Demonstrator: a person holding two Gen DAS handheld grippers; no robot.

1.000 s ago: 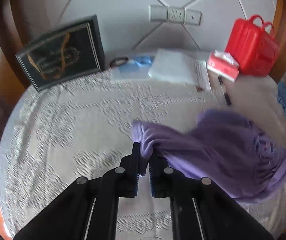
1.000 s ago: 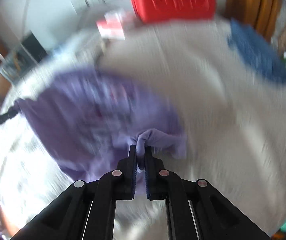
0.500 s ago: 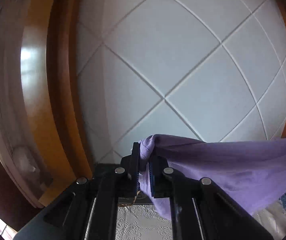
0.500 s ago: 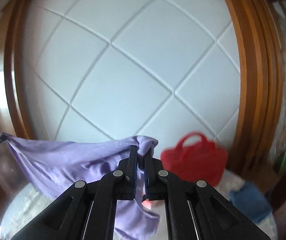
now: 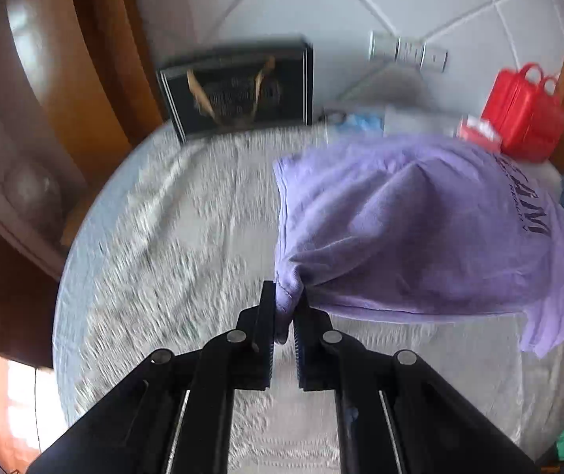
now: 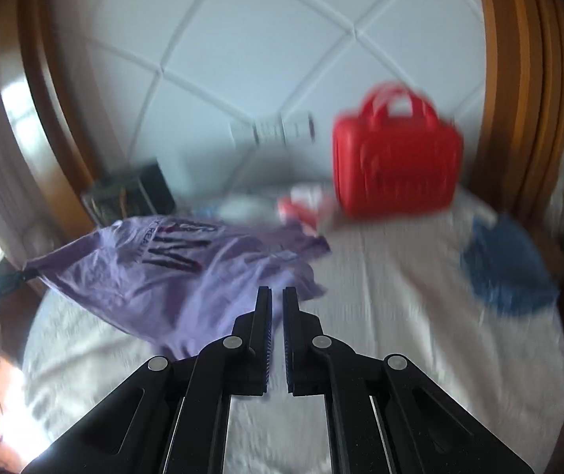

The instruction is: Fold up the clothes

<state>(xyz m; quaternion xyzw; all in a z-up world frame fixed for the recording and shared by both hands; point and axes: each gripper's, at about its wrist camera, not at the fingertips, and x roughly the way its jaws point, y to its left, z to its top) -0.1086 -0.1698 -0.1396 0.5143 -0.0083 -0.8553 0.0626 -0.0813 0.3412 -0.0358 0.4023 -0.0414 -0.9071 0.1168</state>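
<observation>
A purple T-shirt with dark lettering billows in the air over the white lace bedspread. My left gripper is shut on a bunched corner of it, and the cloth swells away to the right. In the right wrist view the same shirt stretches from the left gripper at the far left edge to my right gripper. The right jaws stand nearly together. Purple cloth shows on both sides of the tips, but no bunch sticks out above them. Both views are blurred.
A black box leans on the padded wall at the back left. A red case, a red-and-white pack and pale flat items sit at the back. A blue cloth lies at the right. Wooden frames flank the bed.
Half a second ago both grippers pointed up at the padded wall with the shirt stretched between them. Now both tilt down toward the bed and the shirt balloons. The fold above the right tips is gone.
</observation>
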